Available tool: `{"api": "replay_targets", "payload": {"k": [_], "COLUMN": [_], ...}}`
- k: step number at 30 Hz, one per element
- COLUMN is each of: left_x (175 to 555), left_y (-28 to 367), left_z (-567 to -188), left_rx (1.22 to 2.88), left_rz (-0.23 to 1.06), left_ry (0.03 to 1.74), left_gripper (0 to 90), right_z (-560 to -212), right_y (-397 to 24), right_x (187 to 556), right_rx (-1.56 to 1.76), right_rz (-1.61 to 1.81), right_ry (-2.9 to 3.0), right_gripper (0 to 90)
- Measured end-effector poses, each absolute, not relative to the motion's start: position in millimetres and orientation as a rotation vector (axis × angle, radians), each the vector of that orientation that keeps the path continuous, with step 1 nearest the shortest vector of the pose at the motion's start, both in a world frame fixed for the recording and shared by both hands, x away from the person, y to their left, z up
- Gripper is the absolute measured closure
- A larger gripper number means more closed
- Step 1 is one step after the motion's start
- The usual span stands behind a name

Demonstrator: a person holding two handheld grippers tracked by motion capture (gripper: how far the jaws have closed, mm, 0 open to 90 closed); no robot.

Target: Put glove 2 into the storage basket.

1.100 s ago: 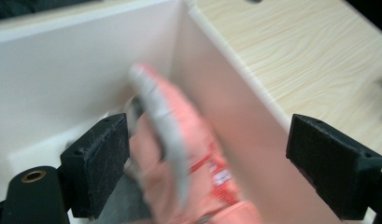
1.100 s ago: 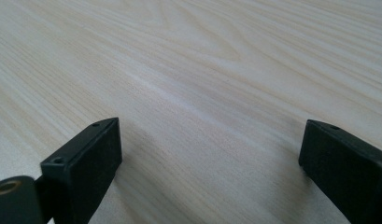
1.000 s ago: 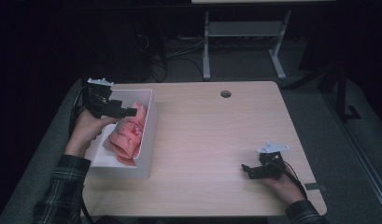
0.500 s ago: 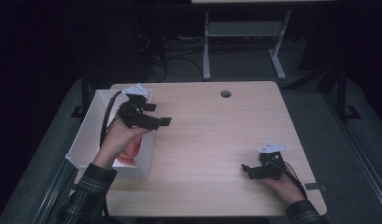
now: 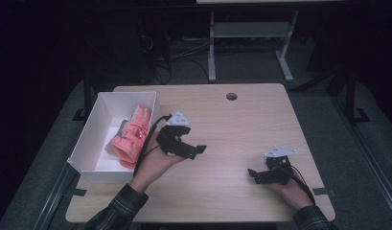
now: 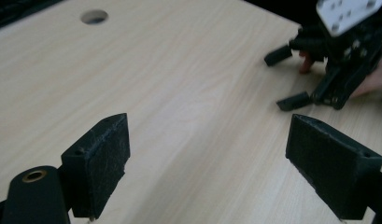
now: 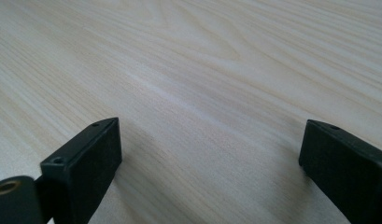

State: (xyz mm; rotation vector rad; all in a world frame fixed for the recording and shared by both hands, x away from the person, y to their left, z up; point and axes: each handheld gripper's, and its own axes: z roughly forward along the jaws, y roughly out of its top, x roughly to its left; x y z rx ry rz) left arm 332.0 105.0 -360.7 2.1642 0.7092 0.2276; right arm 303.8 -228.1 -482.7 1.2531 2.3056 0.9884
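Moved out of the white box since half a second ago: left gripper, carried rightward over bare wood. Hung just right of the box, jaws spread wide and empty, pointing toward the right side of the table. Seen along its own jaws in the left gripper view: nothing but pale wood grain between the two black pads, with the round hole far up the board.

Stayed put near the front right edge: right gripper, jaws likewise parted with nothing between them, low over the wood, aimed left. Caught again in the left gripper view, well apart from the left one, grey plate on top. Shown in the right gripper view: bare tabletop between open pads.

Left lying in the box: pink glove, bunched against the right wall, fingers toward the far end. Untouched by either gripper, close beside the left wrist and its trailing cable.
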Motion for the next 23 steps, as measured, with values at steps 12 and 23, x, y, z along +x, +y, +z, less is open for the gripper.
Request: {"api": "replay_targets", "payload": {"k": [12, 23], "left_x": [329, 330], "left_y": [94, 94], "left_z": [-437, -462], "left_rx": [2.305, 2.37], "left_rz": [0.231, 0.223], "left_ry": [0.664, 0.679], "left_gripper": [13.1, 13.0], "right_z": [-483, -483], "right_y": [-228, -228], "right_x": [304, 304], "right_rx": [1.248, 1.244], "right_rz": [0.987, 0.988], "right_ry": [2.305, 2.305], "right_gripper": [5.3, 5.3]}}
